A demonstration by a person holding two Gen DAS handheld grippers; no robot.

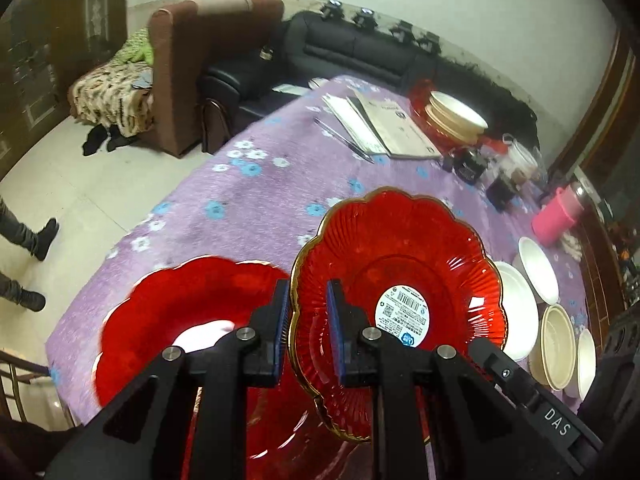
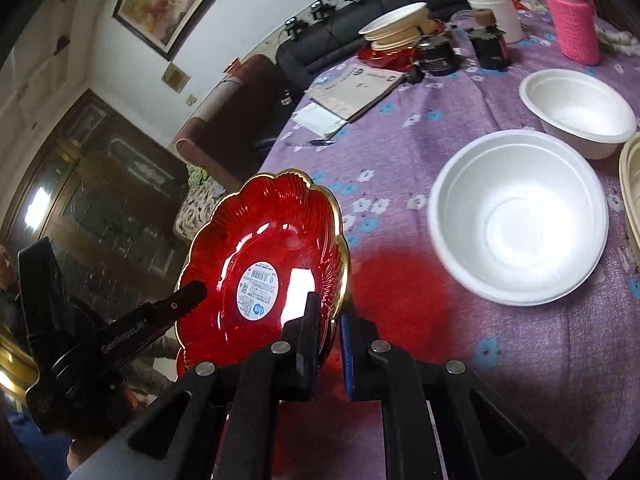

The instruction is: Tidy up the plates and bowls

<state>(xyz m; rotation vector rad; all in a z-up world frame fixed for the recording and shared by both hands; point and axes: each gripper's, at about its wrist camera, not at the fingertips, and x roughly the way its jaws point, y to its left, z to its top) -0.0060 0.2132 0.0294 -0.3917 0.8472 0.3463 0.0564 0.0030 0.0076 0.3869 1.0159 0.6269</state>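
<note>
My left gripper (image 1: 307,312) is shut on the gold rim of a red scalloped glass plate (image 1: 400,276) with a round white label, held tilted above the table. A second red plate (image 1: 192,320) shows blurred below and to its left. My right gripper (image 2: 330,320) is shut on the rim of a red labelled plate (image 2: 268,264), held up on edge over the table's left side. The other gripper (image 2: 120,328) shows at the left of that view. White foam bowls (image 2: 520,216) (image 2: 580,112) lie on the purple floral tablecloth (image 2: 400,152).
At the far end stands a stack of cream bowls on a red plate (image 1: 452,116), with booklets (image 1: 384,128), dark jars (image 1: 472,164), white cups (image 2: 496,8) and a pink bottle (image 1: 558,216). More white and cream bowls (image 1: 556,344) sit at the right. Sofas lie beyond the table.
</note>
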